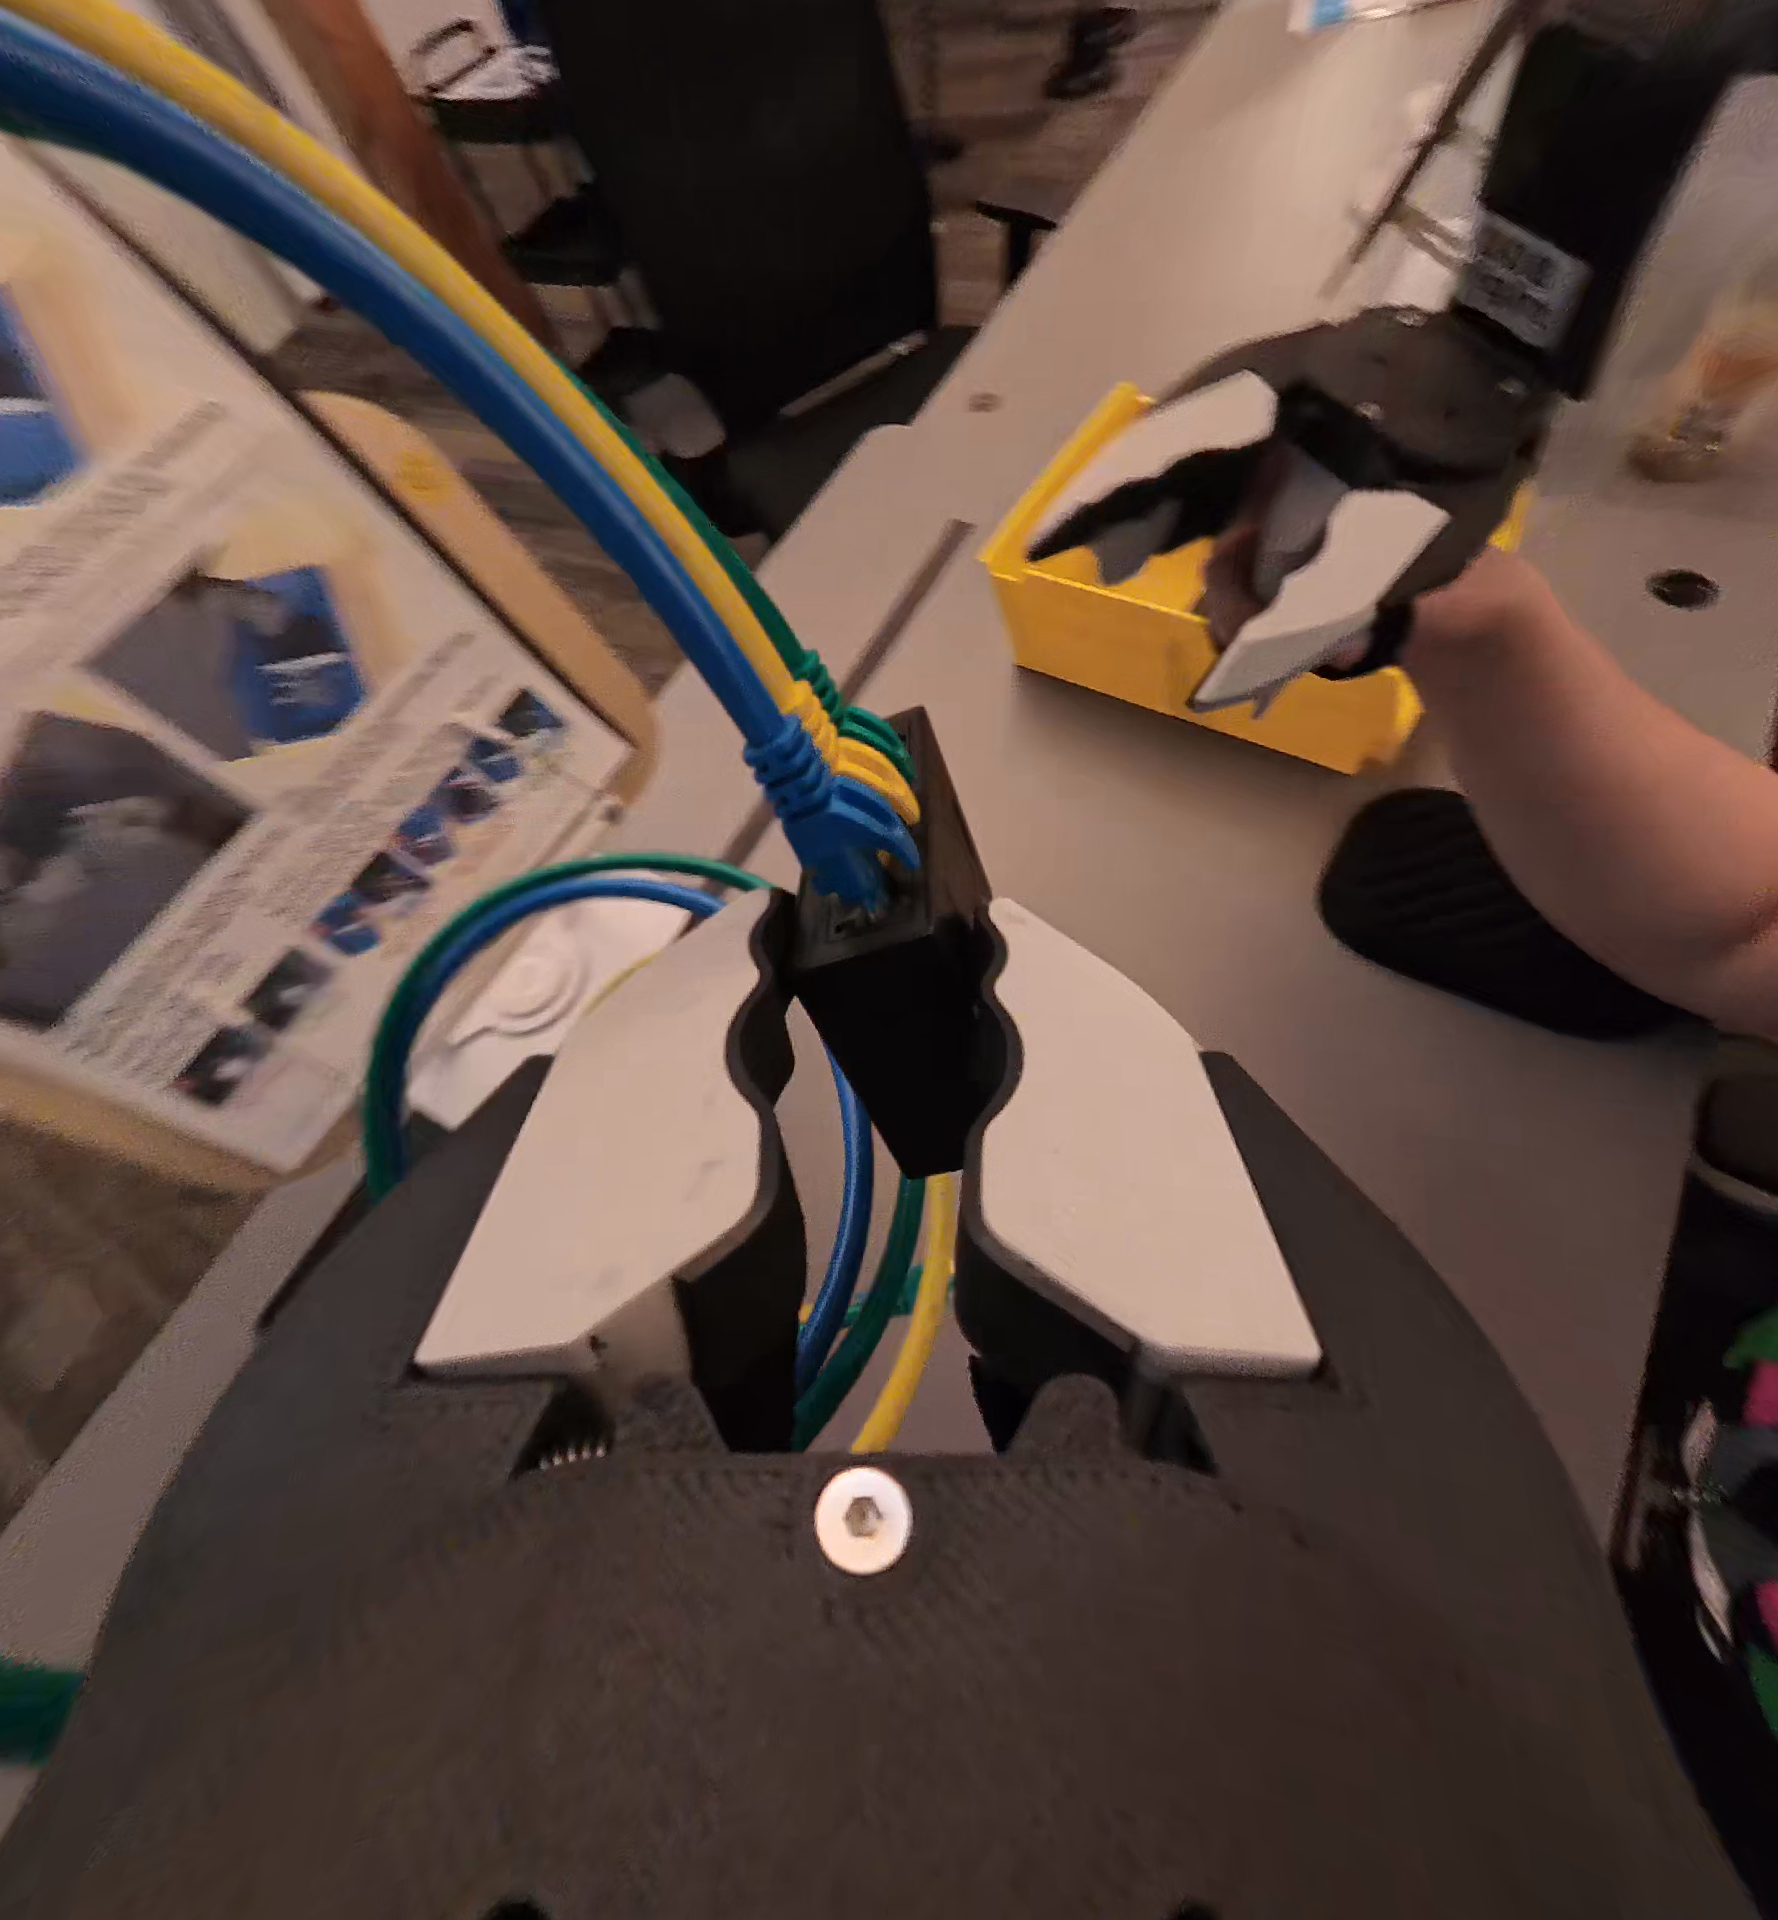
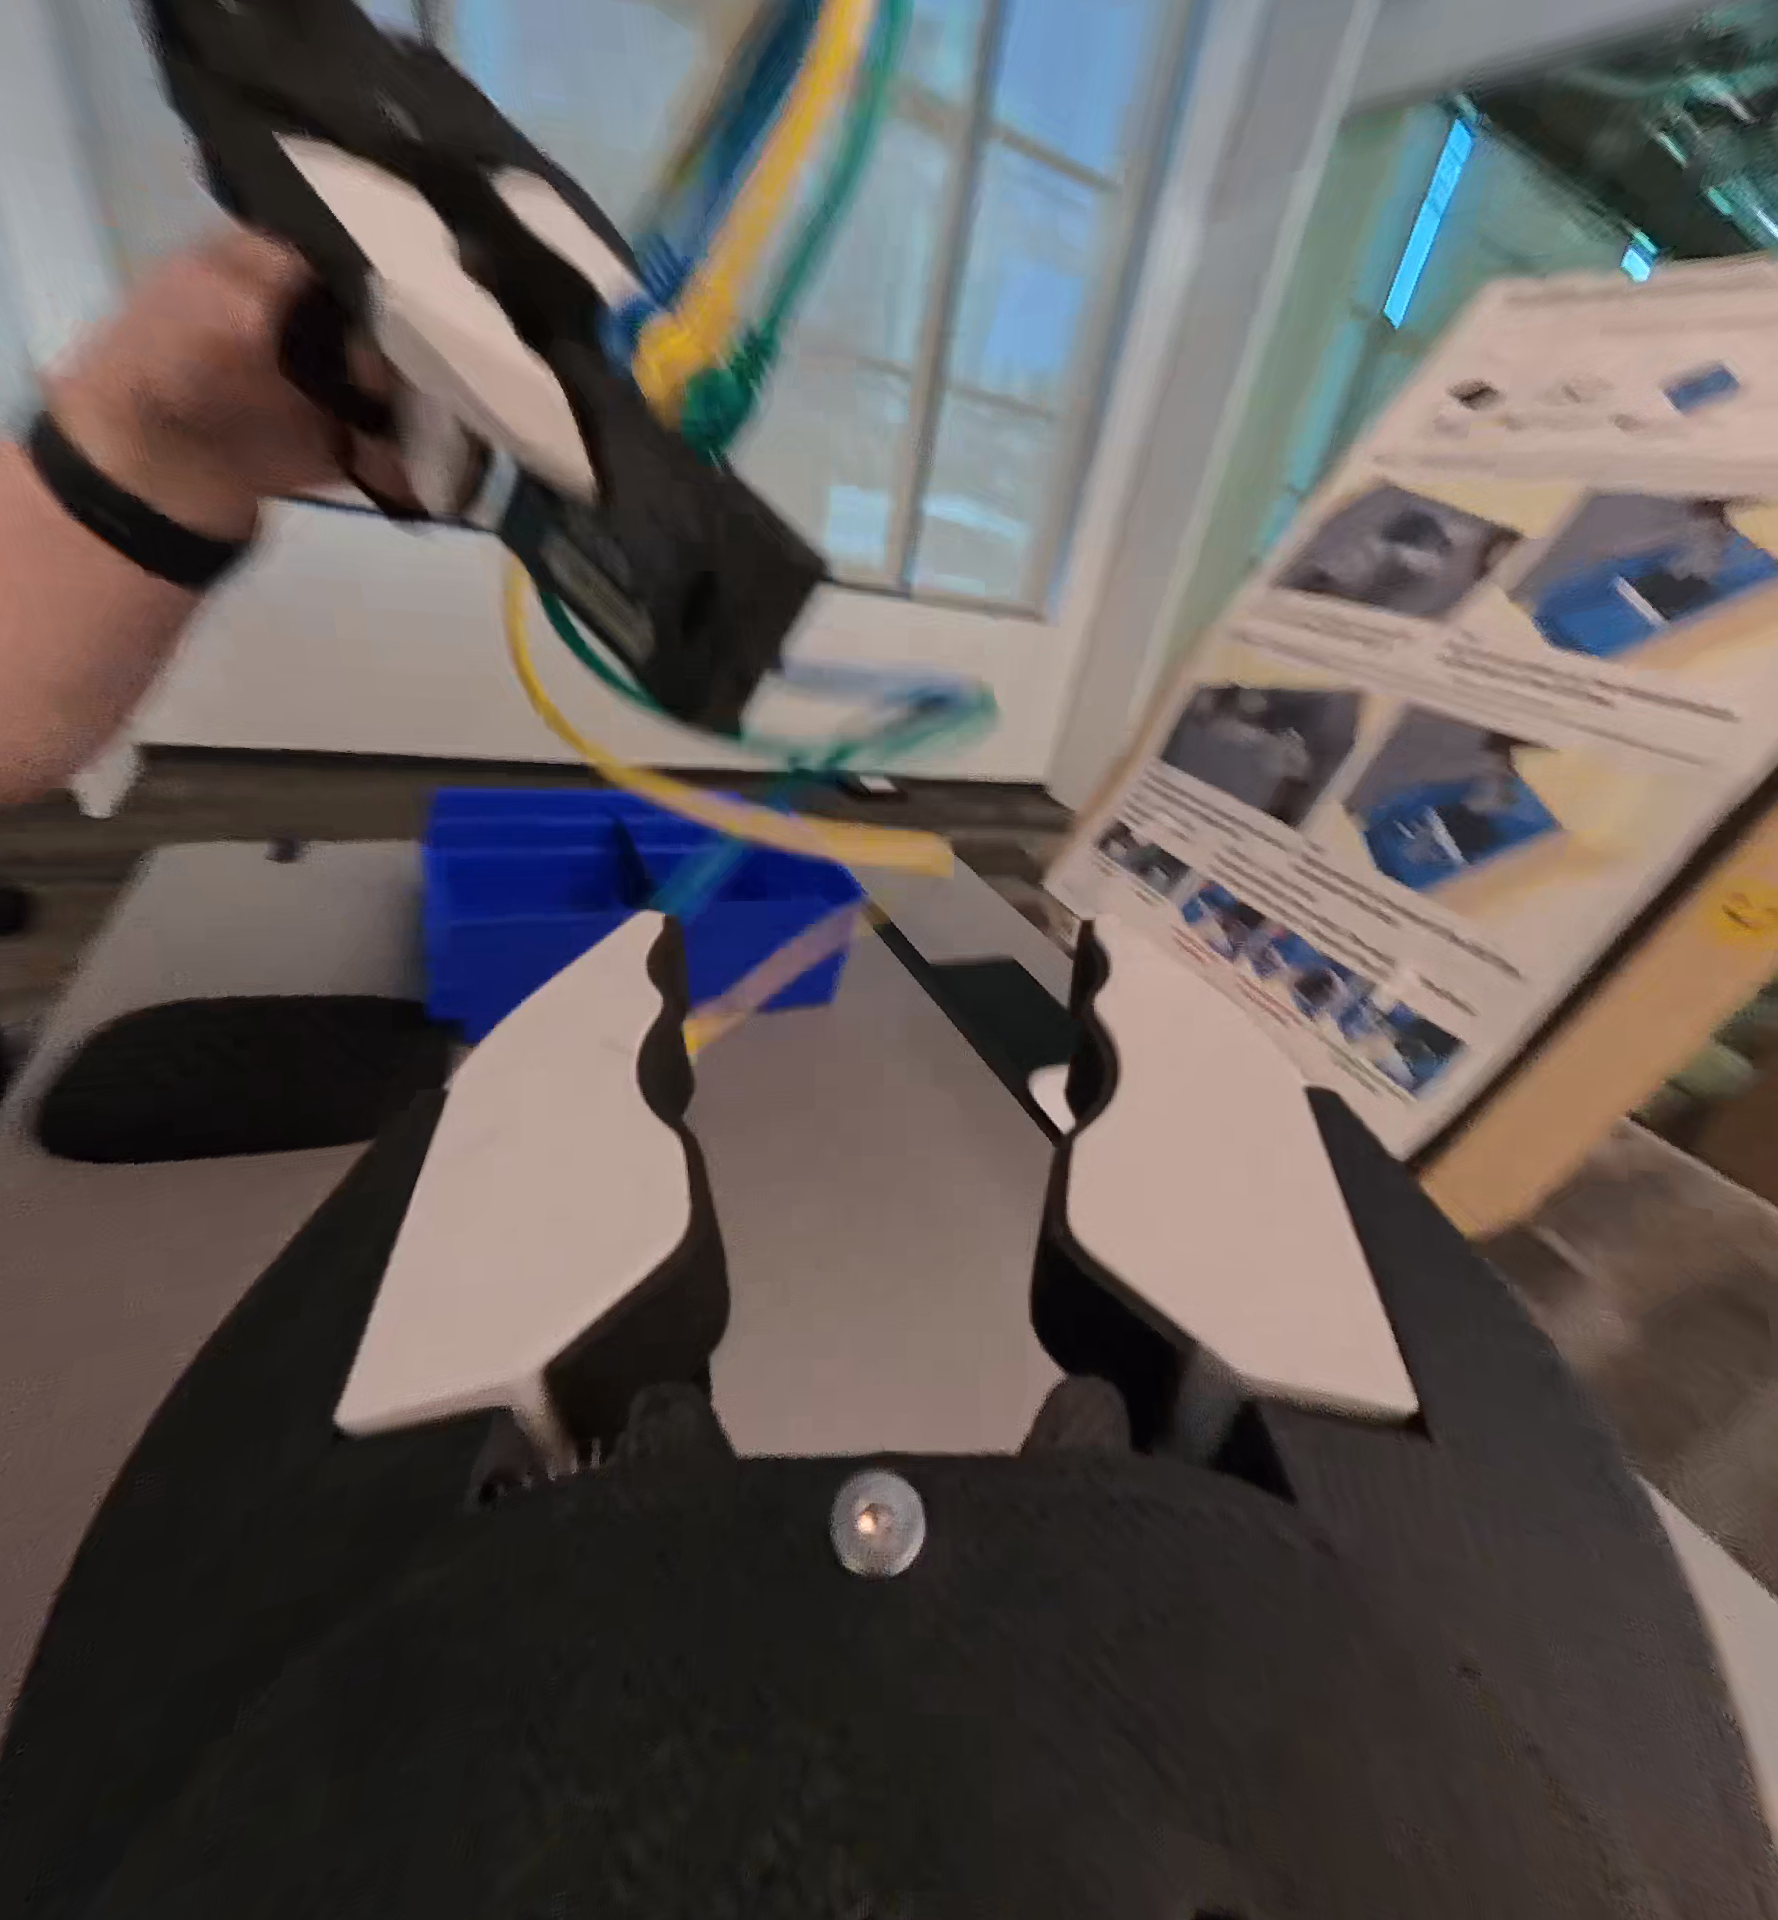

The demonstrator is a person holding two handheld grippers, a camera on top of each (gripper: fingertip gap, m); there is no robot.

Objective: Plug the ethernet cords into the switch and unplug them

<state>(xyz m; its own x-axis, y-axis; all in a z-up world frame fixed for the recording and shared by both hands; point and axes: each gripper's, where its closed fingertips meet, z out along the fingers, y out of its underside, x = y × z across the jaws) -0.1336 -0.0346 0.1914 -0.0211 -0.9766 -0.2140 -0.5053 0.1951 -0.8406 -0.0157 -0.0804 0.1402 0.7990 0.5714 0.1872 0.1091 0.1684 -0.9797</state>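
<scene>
The left tongs (image 1: 885, 997) are clamped on the small, rigid switch (image 1: 890, 997), held above the counter (image 1: 1124, 883). The right tongs (image 2: 869, 1018) stand apart, empty. The cords (image 1: 511, 364) are springy; grip each by its stiff plug (image 1: 843, 831), pressing the latch.

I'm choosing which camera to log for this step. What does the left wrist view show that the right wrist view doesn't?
Only the left wrist view shows the blue plug seated in the switch with the yellow and green plugs behind it, the left gripper clamping the switch up close, and a yellow bin. Only the right wrist view shows a blue bin, a window and the right gripper open and empty from its own camera. Both show the switch, the cords, both grippers and the poster board.
</scene>
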